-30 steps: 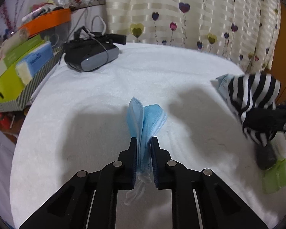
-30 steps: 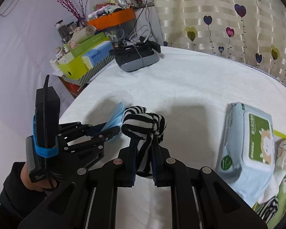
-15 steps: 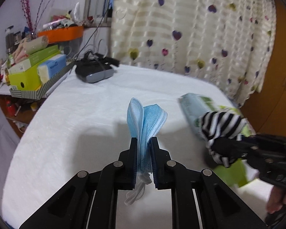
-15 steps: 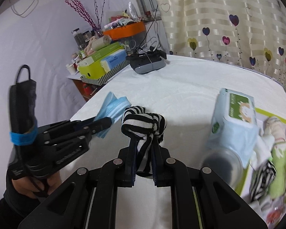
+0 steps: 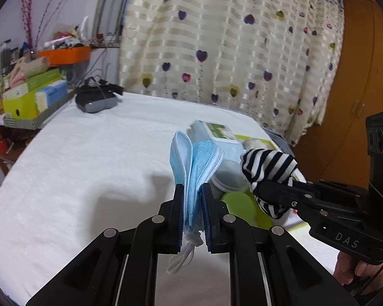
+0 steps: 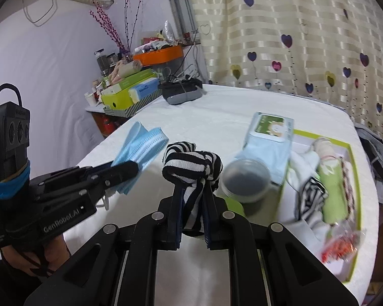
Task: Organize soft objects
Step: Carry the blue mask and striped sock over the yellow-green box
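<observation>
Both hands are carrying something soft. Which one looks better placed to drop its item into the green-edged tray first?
Probably the right. Its gripper holds the striped sock close beside the green-edged tray, while the left gripper, clamped on the blue face mask, sits farther from the tray, on the sock's other side.

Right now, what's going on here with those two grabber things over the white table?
A person is tidying soft items with a handheld gripper in each hand. The left gripper is clamped on a folded blue face mask, and the right gripper is clamped on a rolled black-and-white striped sock. Both are held above the white table, near a green-rimmed tray that already holds other soft things, with a wet-wipes pack beside it. Neither item has been set down yet.
</observation>
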`<state>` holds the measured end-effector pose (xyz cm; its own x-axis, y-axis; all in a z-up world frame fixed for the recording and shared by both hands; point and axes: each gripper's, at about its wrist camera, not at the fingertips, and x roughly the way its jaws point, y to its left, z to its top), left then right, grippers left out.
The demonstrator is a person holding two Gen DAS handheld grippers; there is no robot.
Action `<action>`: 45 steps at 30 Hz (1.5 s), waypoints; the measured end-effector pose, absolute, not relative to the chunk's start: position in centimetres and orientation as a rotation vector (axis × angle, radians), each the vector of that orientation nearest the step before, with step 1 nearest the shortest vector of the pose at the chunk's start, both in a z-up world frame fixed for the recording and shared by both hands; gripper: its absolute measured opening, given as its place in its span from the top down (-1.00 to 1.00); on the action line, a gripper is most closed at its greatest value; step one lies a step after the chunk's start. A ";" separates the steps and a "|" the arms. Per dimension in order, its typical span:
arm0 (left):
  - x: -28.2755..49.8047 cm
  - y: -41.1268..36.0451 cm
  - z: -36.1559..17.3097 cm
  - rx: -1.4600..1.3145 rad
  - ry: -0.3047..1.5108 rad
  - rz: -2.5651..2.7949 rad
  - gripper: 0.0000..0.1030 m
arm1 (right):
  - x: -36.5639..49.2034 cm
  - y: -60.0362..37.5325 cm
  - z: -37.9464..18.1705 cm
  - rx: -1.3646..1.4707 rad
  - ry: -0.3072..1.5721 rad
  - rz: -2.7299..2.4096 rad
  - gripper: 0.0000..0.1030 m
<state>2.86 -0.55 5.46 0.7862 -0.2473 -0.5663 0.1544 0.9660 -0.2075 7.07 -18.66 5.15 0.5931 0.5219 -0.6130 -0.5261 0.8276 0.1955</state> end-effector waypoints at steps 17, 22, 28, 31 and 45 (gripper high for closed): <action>1.5 -5.6 6.2 -0.134 0.624 -0.330 0.76 | 4.8 -24.0 4.9 0.032 0.693 0.531 0.74; 1.5 -6.9 6.1 -0.132 0.629 -0.359 0.76 | 4.6 -25.3 5.0 0.046 0.690 0.511 0.74; 1.6 -8.2 6.0 -0.126 0.636 -0.393 0.76 | 4.2 -26.8 5.1 0.056 0.686 0.480 0.74; 1.6 -8.9 5.9 -0.122 0.642 -0.411 0.76 | 4.2 -27.5 5.2 0.063 0.686 0.462 0.74; 2.4 -11.7 6.3 -0.105 0.640 -0.475 0.76 | 4.5 -31.5 5.4 0.098 0.675 0.382 0.74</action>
<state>2.35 -11.68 6.31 0.6988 -0.4576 -0.5498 0.3939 0.8877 -0.2383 4.51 -31.55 5.42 0.7146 0.3754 -0.5902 -0.3125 0.9262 0.2108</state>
